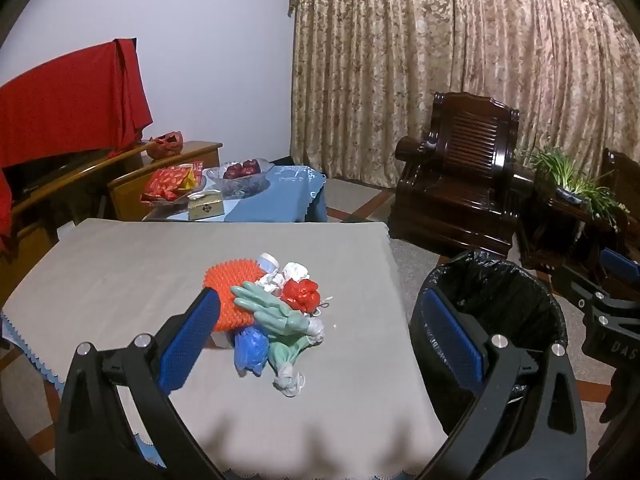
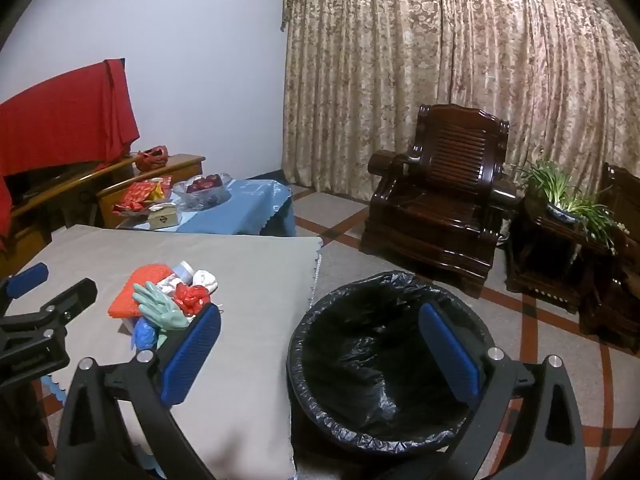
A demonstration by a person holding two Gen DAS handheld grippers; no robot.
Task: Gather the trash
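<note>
A pile of trash lies mid-table on the grey cloth (image 1: 120,272): an orange spiky mat (image 1: 232,292), pale green rubber gloves (image 1: 272,312), a red plastic bag (image 1: 300,294), a blue bag (image 1: 250,346), crumpled white tissue (image 1: 294,270) and a small white jar (image 1: 268,262). The pile also shows in the right wrist view (image 2: 168,304). My left gripper (image 1: 320,340) is open and empty, held above the table just short of the pile. My right gripper (image 2: 320,356) is open and empty above the bin (image 2: 380,360), which is lined with a black bag and stands right of the table.
A blue-clothed side table (image 1: 280,196) behind holds a glass fruit bowl (image 1: 240,176), a tissue box (image 1: 205,206) and red packets. Dark wooden armchair (image 1: 460,184) and plant stand (image 1: 568,188) stand at the right. A red-draped cabinet (image 1: 60,104) is at the left. Curtains hang behind.
</note>
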